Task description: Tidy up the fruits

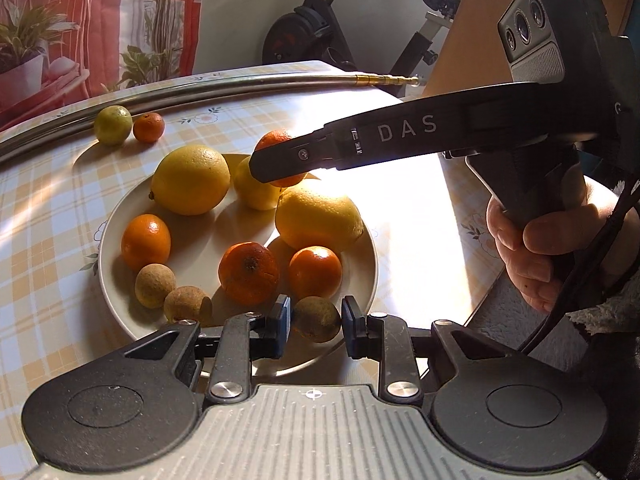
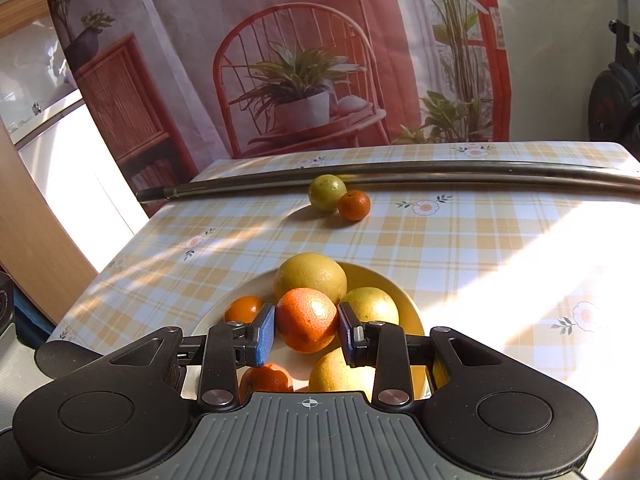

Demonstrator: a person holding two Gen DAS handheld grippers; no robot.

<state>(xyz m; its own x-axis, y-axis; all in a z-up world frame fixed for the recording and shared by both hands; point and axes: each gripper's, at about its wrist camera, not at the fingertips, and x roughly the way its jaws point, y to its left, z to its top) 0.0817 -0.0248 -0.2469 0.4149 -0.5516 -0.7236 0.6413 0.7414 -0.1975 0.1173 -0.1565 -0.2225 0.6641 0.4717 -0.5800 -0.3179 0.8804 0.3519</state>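
1. The checked tabletop (image 2: 460, 240) carries a cream plate (image 1: 116, 216) piled with citrus.
2. A metal rod (image 2: 400, 174) lies along the far edge, with a green lime (image 2: 327, 192) and small mandarin (image 2: 354, 205) touching just before it.
3. The right tongs (image 2: 306, 330) are clamped on an orange (image 2: 307, 319) above the plate.
4. The left tongs (image 1: 316, 322) stand apart around a brown fruit (image 1: 317, 318) at the plate's near rim, pads not touching it.
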